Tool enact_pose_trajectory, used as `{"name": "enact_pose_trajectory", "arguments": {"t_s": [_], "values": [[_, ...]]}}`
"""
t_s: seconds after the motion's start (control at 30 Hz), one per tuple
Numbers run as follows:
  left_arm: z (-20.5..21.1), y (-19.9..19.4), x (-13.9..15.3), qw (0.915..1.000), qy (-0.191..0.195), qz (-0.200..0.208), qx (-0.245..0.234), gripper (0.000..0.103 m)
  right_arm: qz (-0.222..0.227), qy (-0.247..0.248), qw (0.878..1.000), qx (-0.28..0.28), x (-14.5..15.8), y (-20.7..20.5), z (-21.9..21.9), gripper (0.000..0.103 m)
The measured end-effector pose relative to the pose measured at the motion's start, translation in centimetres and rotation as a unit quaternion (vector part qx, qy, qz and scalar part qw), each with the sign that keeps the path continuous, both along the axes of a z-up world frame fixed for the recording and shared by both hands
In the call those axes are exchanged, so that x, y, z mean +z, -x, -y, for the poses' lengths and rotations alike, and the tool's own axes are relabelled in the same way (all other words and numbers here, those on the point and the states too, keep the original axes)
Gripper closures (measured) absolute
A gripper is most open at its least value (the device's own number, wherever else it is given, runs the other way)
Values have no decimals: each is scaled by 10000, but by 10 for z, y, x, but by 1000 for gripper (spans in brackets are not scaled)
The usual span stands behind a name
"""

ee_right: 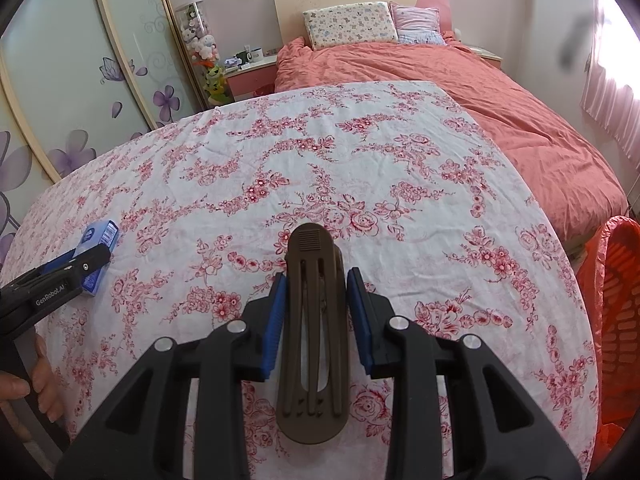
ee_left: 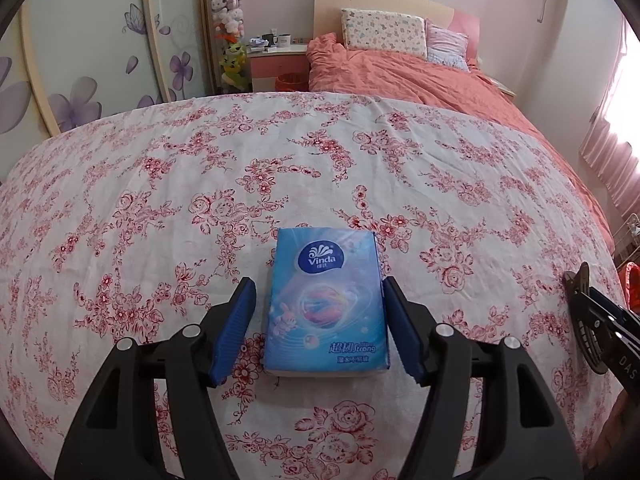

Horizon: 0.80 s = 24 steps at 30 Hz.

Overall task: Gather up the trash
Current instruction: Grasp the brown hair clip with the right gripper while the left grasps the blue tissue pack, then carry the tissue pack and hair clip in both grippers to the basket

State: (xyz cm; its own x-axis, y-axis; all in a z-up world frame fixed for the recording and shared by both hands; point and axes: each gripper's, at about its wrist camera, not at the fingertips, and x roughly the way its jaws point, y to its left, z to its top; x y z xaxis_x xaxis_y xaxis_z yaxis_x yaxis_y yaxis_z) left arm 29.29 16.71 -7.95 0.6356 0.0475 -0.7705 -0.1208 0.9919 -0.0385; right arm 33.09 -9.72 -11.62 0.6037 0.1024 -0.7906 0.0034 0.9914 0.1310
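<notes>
On the surface (ee_left: 320, 152), draped in a red-rose floral cloth, a blue Vinda tissue pack (ee_left: 326, 304) lies flat between the blue pads of the left claw (ee_left: 320, 326), which straddles it with its jaws spread wide; a sliver of cloth shows on each side, so it has no hold yet. The right claw (ee_right: 317, 316) is closed on a long brown hair clip (ee_right: 314, 332), pinching it across its middle, with the rounded ends sticking out fore and aft above the cloth. An orange slatted basket (ee_right: 618, 300) with an orange liner stands just off the right edge of the surface, and it looks like the likely place for the trash. To do the left grasp well, I would judge it best to keep the pads level with the pack's long sides and low enough to catch its body instead of the slippery top film, then close squarely so the soft pack does not twist or squirt forward. The clip seems firmly pinched, but it is long and could pivot if swung fast toward the basket.
</notes>
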Motion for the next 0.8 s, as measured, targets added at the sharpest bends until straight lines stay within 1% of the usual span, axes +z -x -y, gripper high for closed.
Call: {"name": "enact_pose_trajectory", "arguments": {"t_s": [0.2,0.37,0.5,0.6,0.7,0.8], "values": [[-1,-1,0,10000,47,11,-6,37,8,-125,9999,-10,0,1,2,72],[-1,-1,0,10000,16,0,-4,37,12,-181,9998,-23,0,1,4,72],[5,-2,-1,9997,-252,-80,2,37,-5,91,10000,-11,0,0,-2,72],[7,-2,0,9996,-288,-40,3,50,8,160,9999,14,0,0,-3,72],[8,0,0,9996,-284,-34,18,50,47,29,10000,2,1,2,2,72],[10,1,1,9994,-335,-30,-4,51,168,2,9999,29,5,8,3,72]]}}
